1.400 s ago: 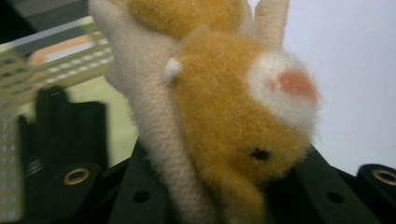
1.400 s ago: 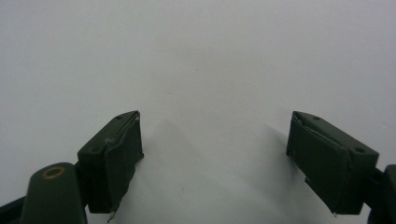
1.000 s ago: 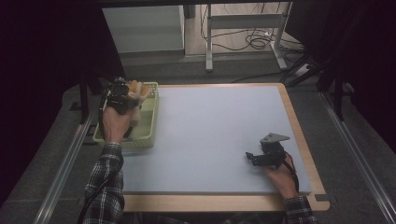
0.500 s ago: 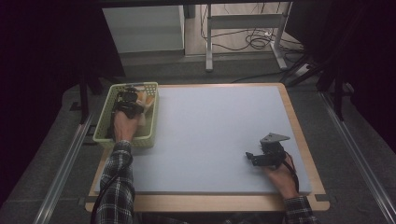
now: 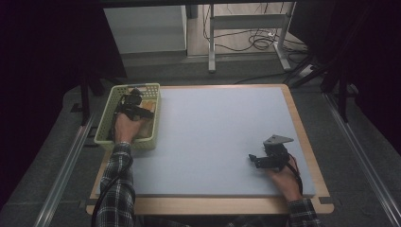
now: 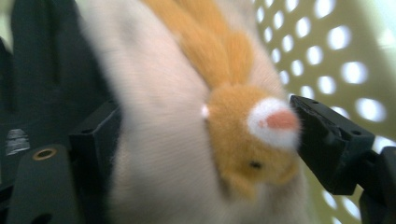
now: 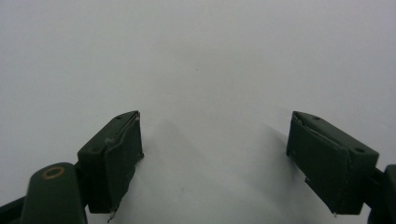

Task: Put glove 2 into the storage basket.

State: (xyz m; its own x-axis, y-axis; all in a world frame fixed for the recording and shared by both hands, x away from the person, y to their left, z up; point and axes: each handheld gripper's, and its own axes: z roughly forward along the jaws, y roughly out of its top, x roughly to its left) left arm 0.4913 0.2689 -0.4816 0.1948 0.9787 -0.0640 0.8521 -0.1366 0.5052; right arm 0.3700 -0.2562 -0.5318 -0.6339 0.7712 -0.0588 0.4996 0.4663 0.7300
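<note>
Left gripper view has the left gripper [image 6: 205, 140] clamped on a plush [image 6: 187, 116] in the basket [image 6: 336, 56]: light, squashy, best squeezed mid-body; right gripper [image 7: 215, 154] gapes empty.

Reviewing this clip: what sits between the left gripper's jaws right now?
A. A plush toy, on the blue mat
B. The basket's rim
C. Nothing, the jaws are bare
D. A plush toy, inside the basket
D: in the left gripper view the plush toy fills the gap between the left gripper jaws, with the perforated basket wall right behind it.
</note>
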